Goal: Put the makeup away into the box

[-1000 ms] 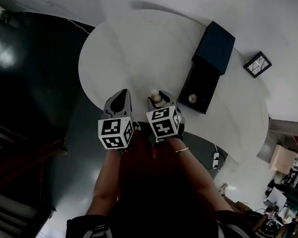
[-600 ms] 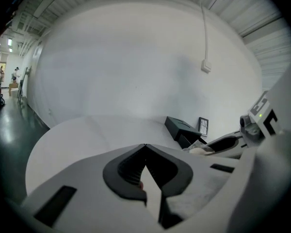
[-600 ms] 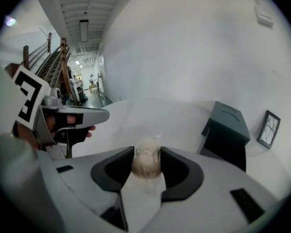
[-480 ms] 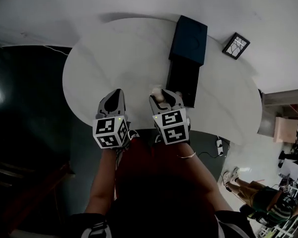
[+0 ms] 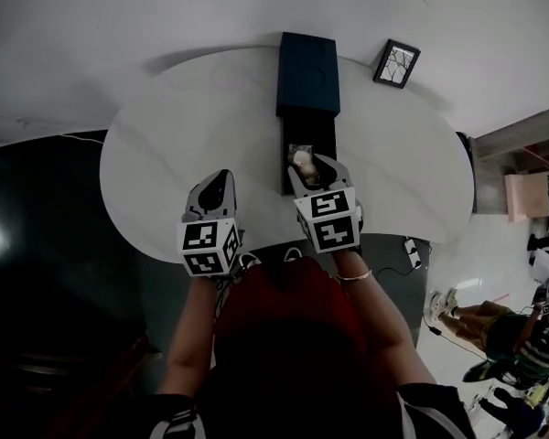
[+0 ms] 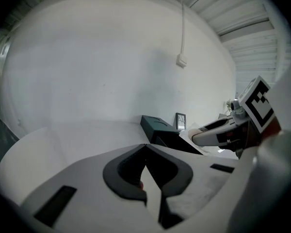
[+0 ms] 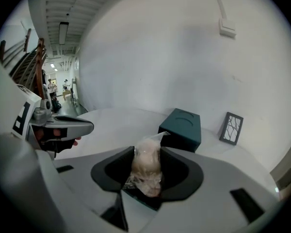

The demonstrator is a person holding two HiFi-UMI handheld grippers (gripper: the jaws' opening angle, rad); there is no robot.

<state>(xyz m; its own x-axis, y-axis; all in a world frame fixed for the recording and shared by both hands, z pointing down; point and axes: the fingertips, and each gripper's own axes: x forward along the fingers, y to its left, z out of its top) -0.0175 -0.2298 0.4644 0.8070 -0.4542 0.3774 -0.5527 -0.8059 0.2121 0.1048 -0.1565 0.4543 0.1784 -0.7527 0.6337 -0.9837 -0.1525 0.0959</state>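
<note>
A dark teal box [image 5: 307,73] lies at the far side of the round white table [image 5: 183,135], its black drawer [image 5: 293,144] pulled out toward me. My right gripper [image 5: 304,165] is shut on a beige makeup sponge in clear wrap [image 7: 146,171] and hovers over the drawer's near end. The sponge [image 5: 302,161] shows between the jaw tips. In the right gripper view the box [image 7: 182,127] lies just beyond the sponge. My left gripper [image 5: 221,183] hangs to the left of the drawer, shut with nothing in it; its tips [image 6: 145,147] meet.
A small black picture frame [image 5: 396,63] stands on the table right of the box, also the frame [image 7: 231,127] in the right gripper view. The table's near edge is under my hands. Dark floor lies to the left, and clutter and people stand far right.
My right gripper has carried the wrapped sponge from left of the drawer to over its near end. The left gripper has moved along beside it. The box now lies straight ahead in the head view.
</note>
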